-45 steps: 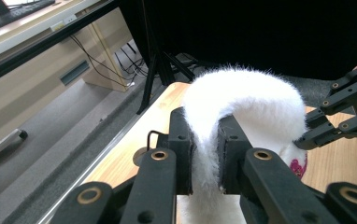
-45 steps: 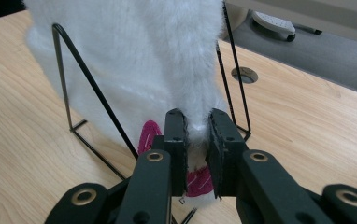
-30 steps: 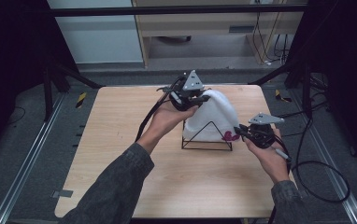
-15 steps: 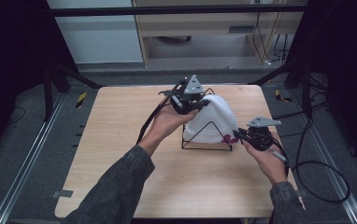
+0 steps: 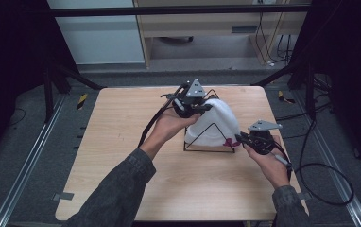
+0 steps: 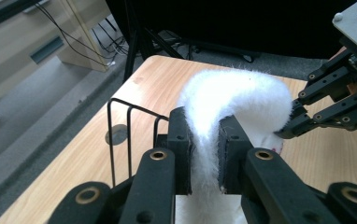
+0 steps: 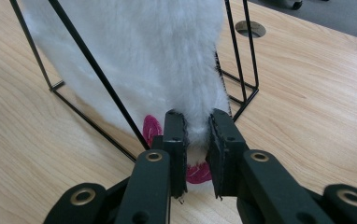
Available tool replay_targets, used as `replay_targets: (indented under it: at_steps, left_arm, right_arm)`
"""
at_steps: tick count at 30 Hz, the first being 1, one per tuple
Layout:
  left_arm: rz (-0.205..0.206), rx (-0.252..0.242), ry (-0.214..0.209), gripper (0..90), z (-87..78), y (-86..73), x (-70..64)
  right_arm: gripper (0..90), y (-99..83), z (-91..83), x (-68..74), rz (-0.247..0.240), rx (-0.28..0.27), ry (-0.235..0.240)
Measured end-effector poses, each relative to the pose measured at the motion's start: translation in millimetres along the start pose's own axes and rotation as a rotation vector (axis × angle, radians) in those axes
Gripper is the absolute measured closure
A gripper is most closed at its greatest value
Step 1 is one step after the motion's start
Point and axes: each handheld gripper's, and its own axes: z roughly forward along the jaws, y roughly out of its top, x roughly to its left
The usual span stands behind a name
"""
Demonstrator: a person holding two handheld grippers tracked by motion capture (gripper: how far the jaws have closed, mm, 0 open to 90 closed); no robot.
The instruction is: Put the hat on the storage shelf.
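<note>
White fuzzy sock (image 5: 216, 124) draped over black wire rack (image 5: 209, 141), table (image 5: 122, 142) centre-right. Left gripper (image 5: 193, 105) pinches its top edge at 11 o'clock; right gripper (image 5: 239, 139) clamps the pink-marked end at 4 o'clock.

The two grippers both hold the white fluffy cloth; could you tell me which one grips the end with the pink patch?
The right gripper: its fingers pinch the white fluffy cloth at the pink patch, low beside the black wire rack. The left gripper holds plain white fabric higher up.
</note>
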Motion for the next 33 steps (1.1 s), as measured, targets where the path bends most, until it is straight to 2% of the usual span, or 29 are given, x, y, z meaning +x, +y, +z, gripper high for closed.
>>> replay_targets:
  at_steps: [15, 21, 25, 31, 33]
  left_arm:
    - [0.001, 0.037, -0.011, 75.7, 1.5, -10.2, -3.0]
    - [0.014, 0.04, -0.014, 73.4, -1.4, -12.6, -6.6]
    - [0.013, 0.041, -0.011, 68.5, -3.7, -12.5, -8.0]
    - [0.032, 0.035, -0.003, 63.3, -15.5, -13.2, -9.0]
    - [0.027, 0.011, 0.009, 59.4, -24.7, -15.5, -9.8]
  right_arm:
    - [77.0, -9.2, 6.9, 2.6, 0.009, 0.02, 0.009]
    - [76.9, -11.6, 0.7, 2.0, 0.014, 0.013, -0.003]
    - [76.6, -14.0, -4.3, 2.3, 0.021, 0.007, -0.004]
    - [75.6, -18.9, -10.0, 3.5, 0.024, -0.001, -0.008]
    - [73.9, -24.0, -14.1, 5.4, 0.02, -0.004, -0.016]
